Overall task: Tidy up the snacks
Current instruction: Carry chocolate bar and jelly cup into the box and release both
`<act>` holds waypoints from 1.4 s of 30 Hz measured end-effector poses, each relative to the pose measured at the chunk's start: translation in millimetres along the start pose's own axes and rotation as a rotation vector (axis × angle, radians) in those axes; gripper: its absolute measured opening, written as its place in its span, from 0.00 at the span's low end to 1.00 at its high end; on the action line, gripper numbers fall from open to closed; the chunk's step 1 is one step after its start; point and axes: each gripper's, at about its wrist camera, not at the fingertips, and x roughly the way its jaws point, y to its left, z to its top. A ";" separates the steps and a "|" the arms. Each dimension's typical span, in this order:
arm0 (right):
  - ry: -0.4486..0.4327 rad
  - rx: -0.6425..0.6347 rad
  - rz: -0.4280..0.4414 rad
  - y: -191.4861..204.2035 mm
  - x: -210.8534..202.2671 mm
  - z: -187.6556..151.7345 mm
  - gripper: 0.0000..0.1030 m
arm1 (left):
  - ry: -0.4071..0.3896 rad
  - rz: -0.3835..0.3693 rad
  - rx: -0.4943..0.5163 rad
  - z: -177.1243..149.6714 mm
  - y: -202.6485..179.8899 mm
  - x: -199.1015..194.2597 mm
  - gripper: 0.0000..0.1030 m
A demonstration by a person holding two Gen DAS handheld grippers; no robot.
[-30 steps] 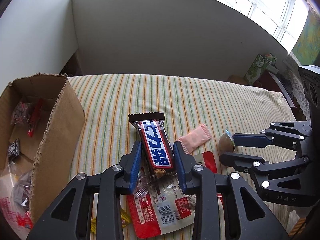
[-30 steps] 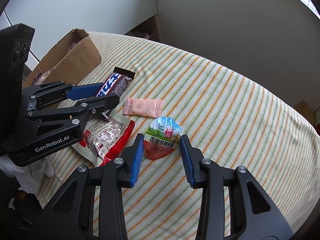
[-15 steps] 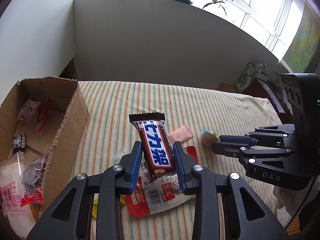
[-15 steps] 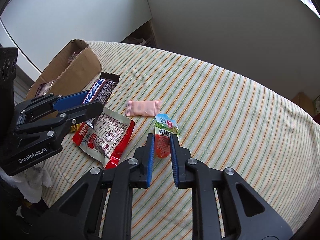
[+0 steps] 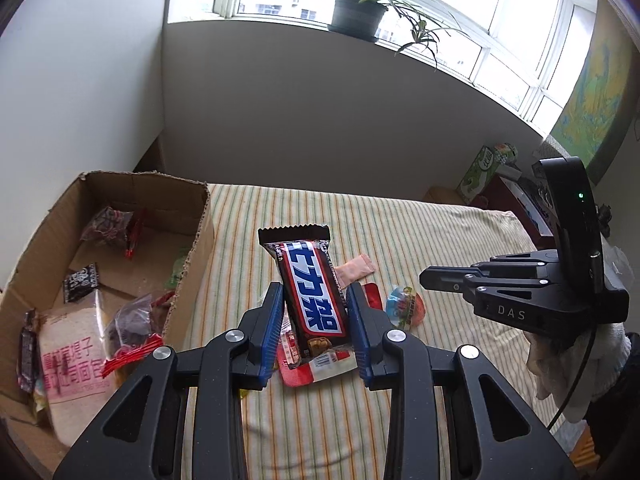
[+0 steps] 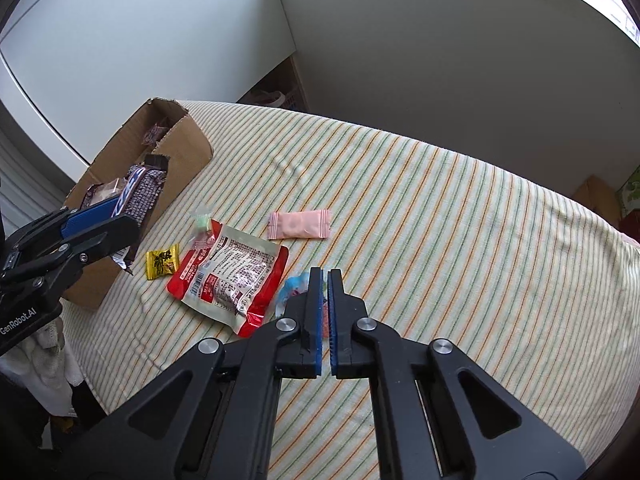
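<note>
In the left wrist view, the left gripper (image 5: pixel 314 322) stood narrowly parted, its blue pads pressed against both long sides of a brown chocolate bar (image 5: pixel 310 286). The bar stood lengthwise between the fingers, its crimped top end reaching well past the fingertips, lifted clear of the striped cloth (image 5: pixel 400 236). To the left sat an open cardboard box (image 5: pixel 188 276) with several snack packets inside. Beyond the bar lay a pink sachet (image 5: pixel 356 270), and under it a red-and-white pouch (image 5: pixel 316 368). The right gripper (image 5: pixel 430 280) reached in from the right, with a small jelly cup (image 5: pixel 404 306) at its tips.

In the right wrist view, the right gripper (image 6: pixel 325 276) was closed almost completely, the jelly cup (image 6: pixel 294 290) pinched between its pads, only its pale blue edge showing to the left of the fingers. The red-and-white pouch (image 6: pixel 230 276) lay just beside it, a yellow candy (image 6: pixel 162 261) further left, and the pink sachet (image 6: pixel 299 224) beyond. The left gripper (image 6: pixel 116 208) held the chocolate bar (image 6: pixel 140 194) just by the cardboard box (image 6: pixel 176 160) rim.
</note>
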 end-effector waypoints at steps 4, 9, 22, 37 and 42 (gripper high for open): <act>0.036 -0.010 0.030 -0.1 6.1 -4.1 0.05 | -0.004 0.004 -0.007 -4.4 4.0 -5.9 0.29; 0.047 -0.082 0.003 13.3 12.1 -12.1 0.68 | -0.009 0.004 -0.018 -4.6 4.4 -8.7 0.29; 0.095 -0.127 -0.068 16.9 36.7 -9.0 0.42 | -0.008 0.004 -0.031 -13.4 11.5 -19.2 0.29; 0.040 -0.134 -0.090 41.2 -1.0 -4.1 0.29 | -0.044 0.004 -0.042 -18.6 26.1 -48.7 0.29; -0.004 -0.167 -0.066 70.0 -25.1 9.5 0.29 | -0.062 0.032 -0.061 -20.8 47.0 -65.1 0.29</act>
